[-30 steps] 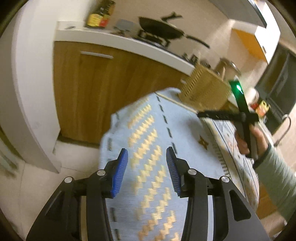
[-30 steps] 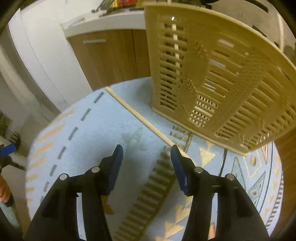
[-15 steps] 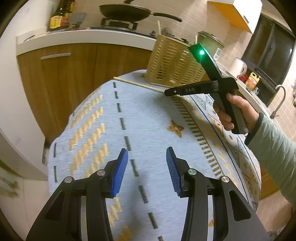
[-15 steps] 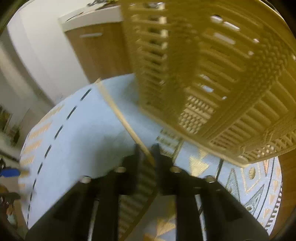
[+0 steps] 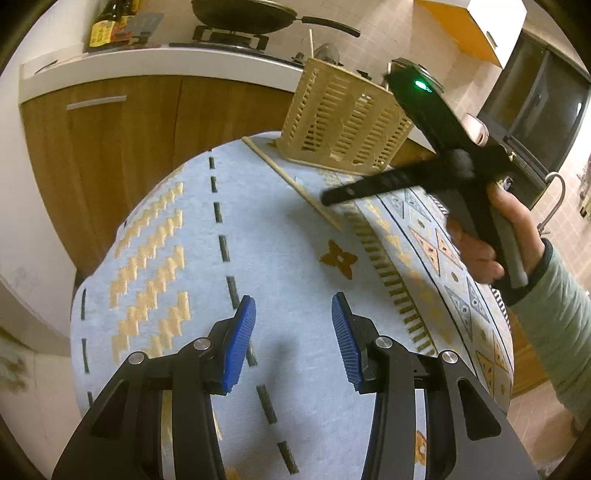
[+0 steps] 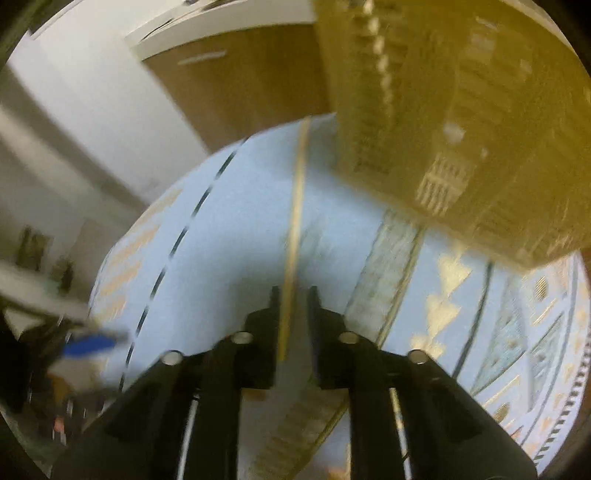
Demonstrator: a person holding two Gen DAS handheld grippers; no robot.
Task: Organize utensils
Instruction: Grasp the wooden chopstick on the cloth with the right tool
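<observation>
Chopstick, a single pale wooden one, lies flat on the light-blue patterned tablecloth in the left wrist view, running diagonally from the foot of the slatted beige utensil basket toward the middle of the table. The basket stands upright at the far edge of the cloth, just beside the stick's far end. The right gripper, held in a hand with a grey-green sleeve, reaches in from the right, its dark tip at the near part of the chopstick. The left gripper hovers above bare cloth well apart from the stick, its blue pads spread about halfway with nothing between them. Behind the table are wooden cabinets and a counter with a black pan. In the right wrist view, which is blurred, the chopstick runs straight away from the camera and passes between the right gripper's narrowly parted jaws; these are opening, and a gap shows on the right side of the stick, so they do not clamp it. The basket looms large at upper right, close to the stick.
</observation>
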